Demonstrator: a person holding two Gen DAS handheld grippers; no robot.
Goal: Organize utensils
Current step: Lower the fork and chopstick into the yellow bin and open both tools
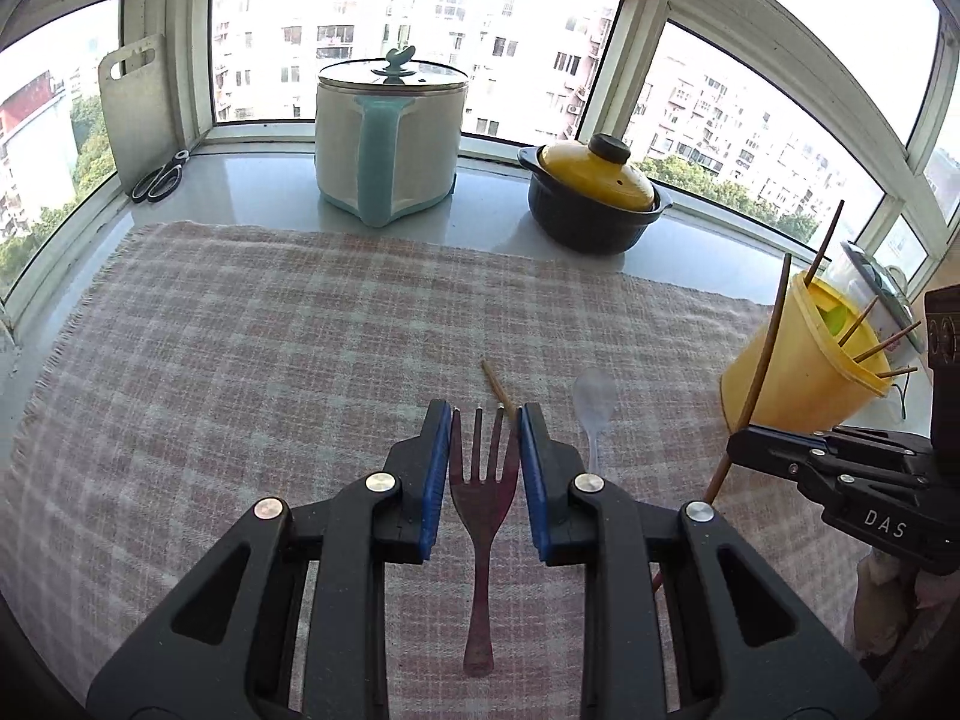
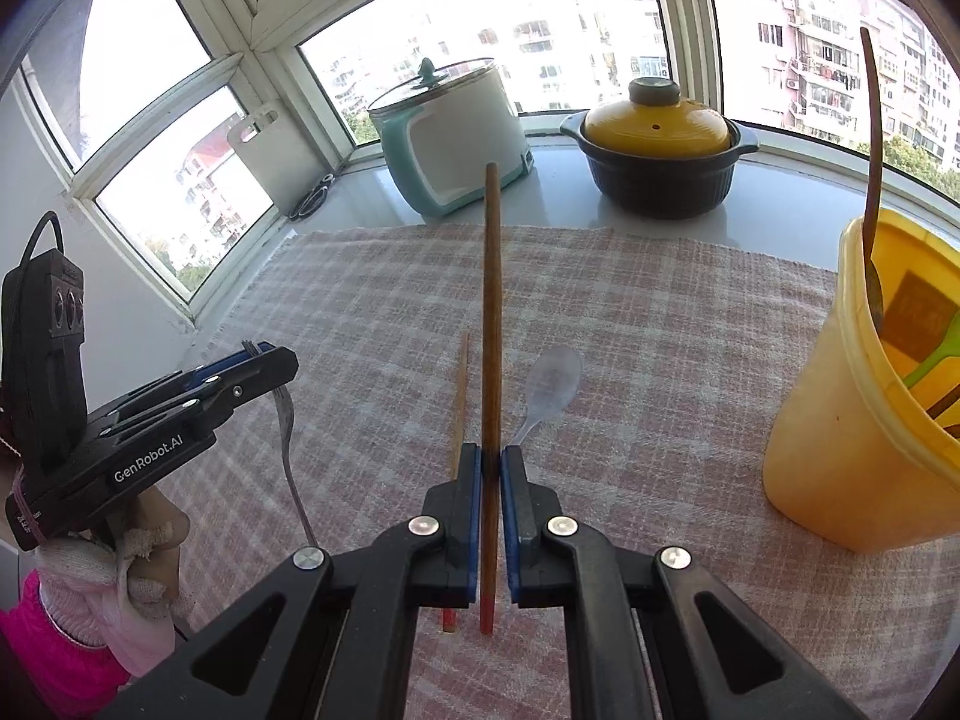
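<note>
Bay-window bench (image 1: 252, 192), glossy pale grey, with a woven pink-and-white check cloth (image 1: 270, 330) on it, fringed at the edges. Left tool (image 1: 485, 420): black plastic arms, blue ribbed pads clamped edge-on on the head of a dark reddish fork (image 1: 483, 510), four flat tines pointing away, slim handle hanging back toward the camera, clear of the cloth. Right tool (image 2: 492, 459): pads pinched together on a long round brown chopstick (image 2: 492, 300), red-tipped at the near end, sticking straight out ahead. A second, thinner chopstick (image 2: 461, 396) lies on the cloth just left of it; a translucent plastic spoon (image 2: 549, 390) lies just right, bowl away. At the far right stands a yellow plastic bucket (image 2: 840, 450), tapered, rolled rim, holding a long wooden spoon (image 2: 873, 180), a green plastic utensil (image 2: 933, 357) and more sticks. At the back by the glass: white pot with teal handle and glass lid (image 1: 390, 138), dark ribbed casserole with glossy yellow lid (image 1: 594, 198), white cutting board (image 1: 135, 102) leaning on the frame, black-handled scissors (image 1: 161, 177) at its foot. A gloved hand (image 2: 120, 570) in a pink sleeve grips the left tool.
</note>
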